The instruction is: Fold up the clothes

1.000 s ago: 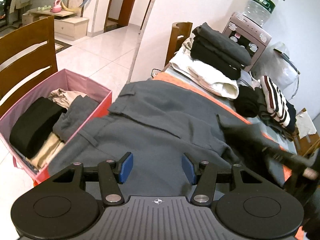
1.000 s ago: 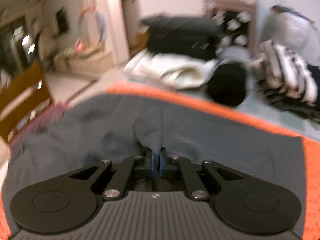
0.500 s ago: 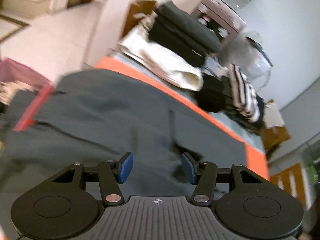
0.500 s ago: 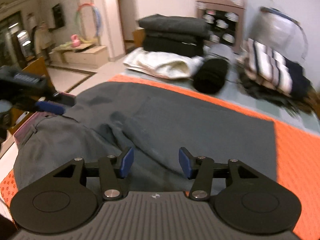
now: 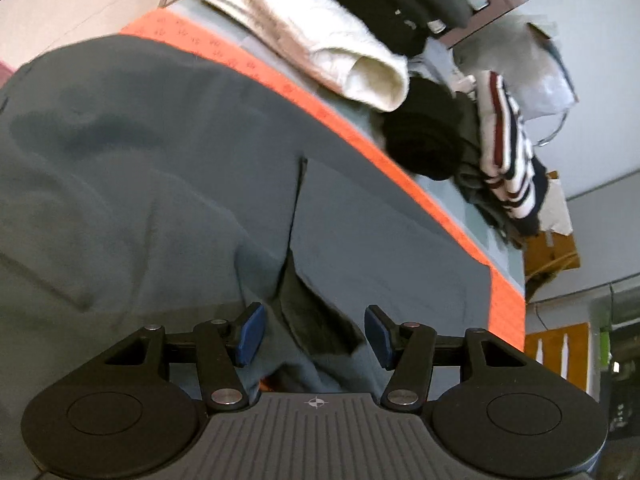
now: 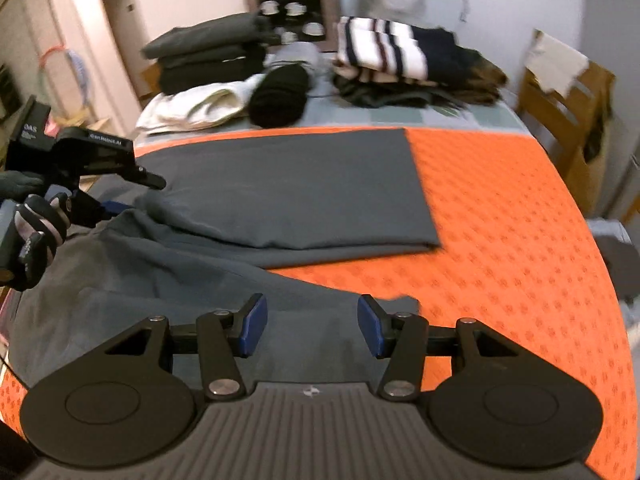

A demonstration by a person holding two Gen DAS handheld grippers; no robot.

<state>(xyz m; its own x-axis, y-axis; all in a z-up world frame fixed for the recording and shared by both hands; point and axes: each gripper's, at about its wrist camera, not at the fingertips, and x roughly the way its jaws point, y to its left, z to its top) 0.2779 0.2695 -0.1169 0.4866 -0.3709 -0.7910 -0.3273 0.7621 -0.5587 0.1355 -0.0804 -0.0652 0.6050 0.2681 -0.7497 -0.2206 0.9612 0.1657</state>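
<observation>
Right wrist view: my right gripper [image 6: 308, 326] jaws spread wide, empty, over near hem of dark grey cloth trousers [image 6: 288, 188] lying on orange patterned worktop [image 6: 500, 220]. My left gripper [image 5: 312, 334] jaws also apart, over trousers' crumpled middle fold.

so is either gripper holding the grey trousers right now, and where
No. The left gripper and the right gripper are both open over the grey trousers, with nothing clamped between the pads.
</observation>
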